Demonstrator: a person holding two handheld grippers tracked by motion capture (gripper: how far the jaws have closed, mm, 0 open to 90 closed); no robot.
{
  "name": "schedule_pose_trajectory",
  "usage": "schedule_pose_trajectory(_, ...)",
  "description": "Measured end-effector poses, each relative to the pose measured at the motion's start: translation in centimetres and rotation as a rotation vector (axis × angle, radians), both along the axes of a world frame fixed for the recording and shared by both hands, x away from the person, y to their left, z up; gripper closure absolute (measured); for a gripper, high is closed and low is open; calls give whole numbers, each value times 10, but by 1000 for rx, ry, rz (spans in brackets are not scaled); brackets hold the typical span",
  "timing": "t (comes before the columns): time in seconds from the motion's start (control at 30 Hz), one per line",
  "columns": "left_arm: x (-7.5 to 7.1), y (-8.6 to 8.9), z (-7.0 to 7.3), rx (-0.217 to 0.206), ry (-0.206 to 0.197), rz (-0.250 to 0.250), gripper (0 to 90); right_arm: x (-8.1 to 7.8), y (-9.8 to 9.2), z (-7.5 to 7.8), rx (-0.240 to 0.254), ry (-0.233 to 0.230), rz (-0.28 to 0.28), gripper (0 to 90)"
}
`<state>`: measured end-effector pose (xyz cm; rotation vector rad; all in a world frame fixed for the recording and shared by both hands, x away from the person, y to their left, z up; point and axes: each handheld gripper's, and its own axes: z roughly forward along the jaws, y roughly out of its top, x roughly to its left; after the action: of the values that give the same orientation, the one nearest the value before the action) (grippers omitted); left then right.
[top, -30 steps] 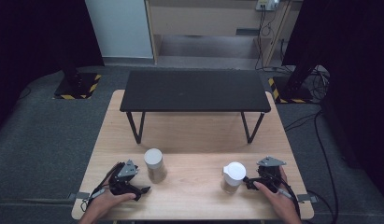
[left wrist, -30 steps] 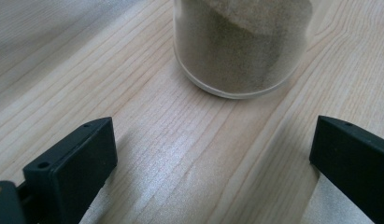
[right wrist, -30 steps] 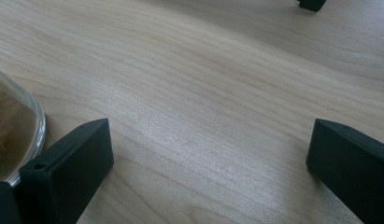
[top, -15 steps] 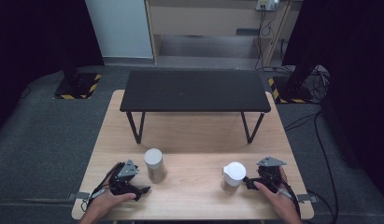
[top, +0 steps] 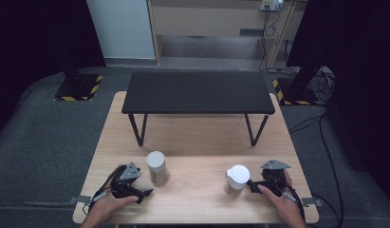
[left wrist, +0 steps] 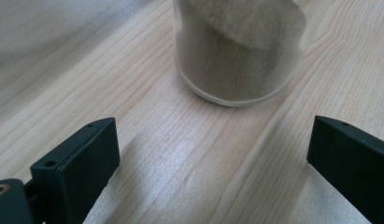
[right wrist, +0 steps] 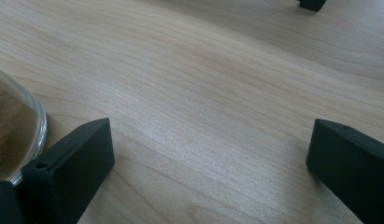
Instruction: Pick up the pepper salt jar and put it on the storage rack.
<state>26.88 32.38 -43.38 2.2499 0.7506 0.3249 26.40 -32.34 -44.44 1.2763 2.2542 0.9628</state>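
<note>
Wooden table (top: 197, 137) carries a black low bench (top: 197, 91) across its far half, toward 12 o'clock, which leaves the near strip free as working space for both hands. Two jars stand upright there, well apart: a left jar (top: 157, 167) with a pale lid and tan powder inside, and a right jar (top: 237, 180) with a white lid. Left gripper (top: 127, 184) rests on the wood at about 8 o'clock of its jar, jaws spread wide and holding nothing; in the left gripper view the glass base (left wrist: 236, 56) sits ahead, centred between the jaws but beyond their tips, so it looks lined up for a straight push-in grasp. Right gripper (top: 268, 181) lies at 3 o'clock of the right jar, jaws also wide, empty; its own view catches the glass edge (right wrist: 17, 135) just beside the left-hand jaw, possibly touching, hard to tell at this angle. Not yet centred, so it likely needs a shift toward the jar before closing.
</note>
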Motion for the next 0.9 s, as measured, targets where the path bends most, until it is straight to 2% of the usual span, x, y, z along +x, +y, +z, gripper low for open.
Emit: schedule_pose_trajectory(0.9, -6, -1, 12, -61, -51, -1, 14, 0, 0, 0, 1, 1, -1, 15)
